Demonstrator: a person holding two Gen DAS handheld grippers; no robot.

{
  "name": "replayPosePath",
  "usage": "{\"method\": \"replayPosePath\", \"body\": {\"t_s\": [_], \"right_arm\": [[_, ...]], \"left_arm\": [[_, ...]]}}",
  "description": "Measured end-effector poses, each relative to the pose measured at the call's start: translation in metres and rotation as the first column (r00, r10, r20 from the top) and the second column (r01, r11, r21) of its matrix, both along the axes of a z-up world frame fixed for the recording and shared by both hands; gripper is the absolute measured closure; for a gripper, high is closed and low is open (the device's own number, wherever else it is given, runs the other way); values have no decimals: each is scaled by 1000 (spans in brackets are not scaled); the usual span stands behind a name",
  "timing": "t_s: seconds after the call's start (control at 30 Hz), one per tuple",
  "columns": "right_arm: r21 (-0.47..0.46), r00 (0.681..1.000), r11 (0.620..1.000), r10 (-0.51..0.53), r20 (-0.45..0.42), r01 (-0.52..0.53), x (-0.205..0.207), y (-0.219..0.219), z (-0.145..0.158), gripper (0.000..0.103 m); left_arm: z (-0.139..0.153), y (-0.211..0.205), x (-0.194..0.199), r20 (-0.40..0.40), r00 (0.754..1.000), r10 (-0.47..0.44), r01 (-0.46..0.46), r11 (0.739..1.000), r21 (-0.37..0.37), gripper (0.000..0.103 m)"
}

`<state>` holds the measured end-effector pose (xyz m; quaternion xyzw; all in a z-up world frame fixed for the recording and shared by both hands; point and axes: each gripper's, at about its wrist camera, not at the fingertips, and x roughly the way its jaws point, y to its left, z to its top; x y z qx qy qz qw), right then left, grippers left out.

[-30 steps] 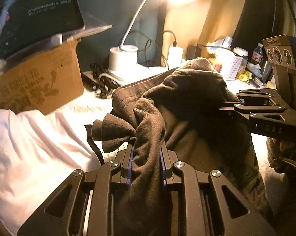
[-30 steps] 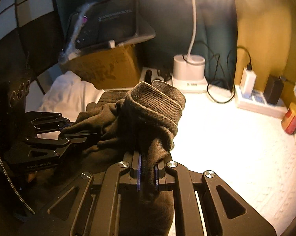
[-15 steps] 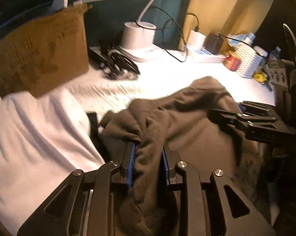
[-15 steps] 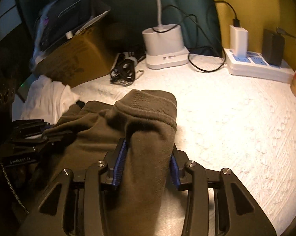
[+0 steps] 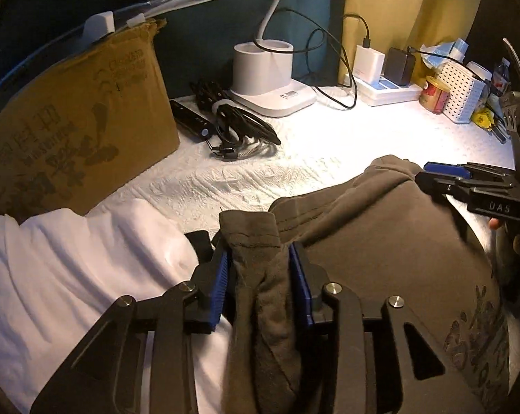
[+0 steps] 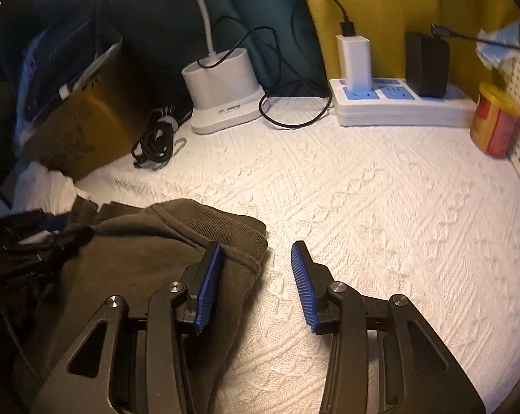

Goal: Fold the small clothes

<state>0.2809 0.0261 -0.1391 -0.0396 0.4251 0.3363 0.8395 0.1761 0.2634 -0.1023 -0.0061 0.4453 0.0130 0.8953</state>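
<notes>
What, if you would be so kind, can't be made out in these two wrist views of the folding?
- Left gripper: whether its pads still press the brown garment bunched between them; the fabric hides the contact.
- Garment's near edge, left wrist view: cut off by the frame and the gripper body.
- Print on the cardboard box: too dim to read.
- Left gripper, right wrist view: blurred, in shadow.
- Right gripper: jaws open, nothing between them.

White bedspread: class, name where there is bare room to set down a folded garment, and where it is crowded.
Free: the white bedspread between the brown garment, power strip and red tin. Crowded: the back edge with lamp base and coiled cables, and the cardboard box.
</notes>
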Motion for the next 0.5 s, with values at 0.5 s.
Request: {"method": "replayPosePath", "body": {"t_s": [0.5], "right_arm": [[-26, 999, 999, -35, 17, 35, -4, 2, 1, 55]], "left_arm": [[24, 2, -26, 62, 997, 47, -47, 999, -1, 67]]}}
